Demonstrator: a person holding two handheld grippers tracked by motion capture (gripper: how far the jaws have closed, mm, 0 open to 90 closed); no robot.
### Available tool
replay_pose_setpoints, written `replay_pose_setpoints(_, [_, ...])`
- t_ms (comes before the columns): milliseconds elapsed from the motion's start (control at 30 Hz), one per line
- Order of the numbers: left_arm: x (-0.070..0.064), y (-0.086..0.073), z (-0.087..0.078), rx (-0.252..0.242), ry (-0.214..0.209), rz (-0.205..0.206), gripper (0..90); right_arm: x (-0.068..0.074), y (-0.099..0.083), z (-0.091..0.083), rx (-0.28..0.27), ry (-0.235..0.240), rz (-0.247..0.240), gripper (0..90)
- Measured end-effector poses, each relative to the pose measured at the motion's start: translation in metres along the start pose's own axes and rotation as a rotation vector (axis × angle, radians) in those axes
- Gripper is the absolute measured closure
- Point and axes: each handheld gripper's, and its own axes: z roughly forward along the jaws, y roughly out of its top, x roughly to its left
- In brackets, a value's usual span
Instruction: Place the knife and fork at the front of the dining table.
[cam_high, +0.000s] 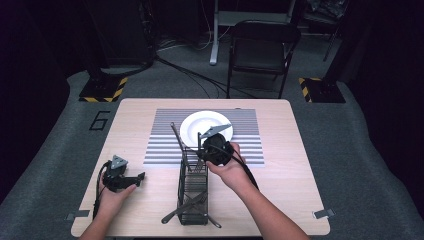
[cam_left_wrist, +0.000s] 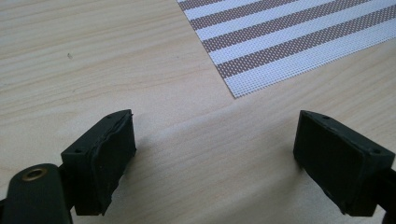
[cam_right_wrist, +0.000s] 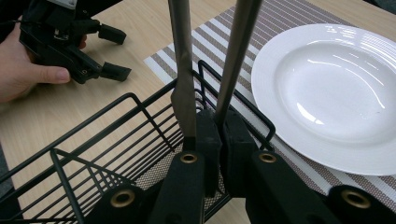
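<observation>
The right gripper (cam_right_wrist: 218, 135) is clamping its jaws on the lower end of a dark utensil handle (cam_right_wrist: 236, 56), which is rising upright out of the black wire caddy (cam_right_wrist: 116, 135); a second dark utensil (cam_right_wrist: 183, 70) is standing just beside it, pressing against the outside of one jaw. In the high view the right gripper (cam_high: 216, 150) is sitting at the far end of the caddy (cam_high: 192, 192), where the caddy is overlapping the edge of the striped placemat (cam_high: 245, 135), with the white plate (cam_high: 200, 127) lying just beyond it on the mat. More cutlery is lying slantwise at the caddy's near end. The left gripper (cam_high: 131, 181) is resting on the bare worktop (cam_high: 145, 200), well apart from the caddy, its jaws standing wide apart with nothing between them. The risk here is that the clamped handle is narrow and smooth, so it may be slipping or swinging in the jaws once it is being lifted. The neighbouring utensil could be dragged up along with it, or catch on the wire rim and tip the light caddy, since the other gripper is not steadying it. A swinging utensil could also strike the plate.
</observation>
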Motion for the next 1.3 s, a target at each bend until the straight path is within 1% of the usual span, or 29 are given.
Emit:
replay_pose_setpoints(67, [0.0, 0.0, 0.0, 0.0, 0.0, 0.0, 12.7, 0.0, 0.002, -0.003, -0.002, -0.003, -0.01, 87.3])
replay_pose_setpoints(133, [0.0, 0.0, 0.0, 0.0, 0.0, 0.0, 12.7, 0.0, 0.003, -0.004, 0.002, 0.001, -0.001, 87.3])
replay_pose_setpoints(167, [0.0, 0.0, 0.0, 0.0, 0.0, 0.0, 12.7, 0.0, 0.004, -0.005, -0.002, 0.004, -0.015, 87.3])
replay_pose_setpoints(200, [0.0, 0.0, 0.0, -0.001, 0.0, 0.0, 12.7, 0.001, 0.006, -0.007, 0.004, 0.008, -0.006, 87.3])
replay_pose_setpoints(367, [0.0, 0.0, 0.0, 0.0, 0.0, 0.0, 12.7, 0.004, 0.013, -0.017, 0.005, 0.028, -0.02, 87.2])
replay_pose_setpoints(400, [0.0, 0.0, 0.0, 0.0, 0.0, 0.0, 12.7, 0.004, 0.013, -0.017, 0.005, 0.028, -0.02, 87.2])
replay_pose_setpoints(433, [0.0, 0.0, 0.0, -0.001, 0.0, -0.001, 12.7, 0.005, 0.017, -0.021, 0.006, 0.025, -0.04, 87.2])
replay_pose_setpoints(467, [0.0, 0.0, 0.0, -0.001, 0.0, -0.001, 12.7, 0.006, 0.019, -0.023, 0.011, 0.024, -0.032, 87.2])
replay_pose_setpoints(633, [0.0, 0.0, 0.0, 0.0, 0.0, -0.001, 12.7, 0.007, 0.026, -0.034, 0.011, 0.018, -0.046, 87.2])
replay_pose_setpoints(700, [0.0, 0.0, 0.0, 0.0, 0.0, 0.0, 12.7, 0.006, 0.028, -0.038, 0.012, 0.021, -0.036, 87.2])
replay_pose_setpoints(733, [0.0, 0.0, 0.0, 0.0, 0.0, -0.001, 12.7, 0.005, 0.029, -0.041, 0.011, 0.024, -0.044, 87.2])
replay_pose_setpoints(900, [0.0, 0.0, 0.0, -0.003, 0.002, 0.002, 12.7, 0.004, 0.034, -0.049, 0.001, 0.027, -0.031, 87.2])
replay_pose_setpoints(933, [0.0, 0.0, 0.0, -0.002, 0.002, 0.001, 12.7, 0.004, 0.037, -0.052, -0.003, 0.025, -0.044, 87.2])
replay_pose_setpoints(1000, [0.0, 0.0, 0.0, -0.002, 0.002, 0.001, 12.7, 0.003, 0.039, -0.056, -0.01, 0.024, -0.051, 87.2])
replay_pose_setpoints(1133, [0.0, 0.0, 0.0, -0.002, 0.002, 0.001, 12.7, 0.002, 0.043, -0.063, -0.008, 0.025, -0.037, 87.2])
replay_pose_setpoints(1233, [0.0, 0.0, 0.0, -0.001, 0.001, 0.0, 12.7, -0.001, 0.045, -0.069, -0.016, 0.022, -0.038, 87.2])
replay_pose_setpoints(1300, [0.0, 0.0, 0.0, -0.001, 0.002, 0.0, 12.7, -0.004, 0.045, -0.073, -0.022, 0.019, -0.029, 87.2])
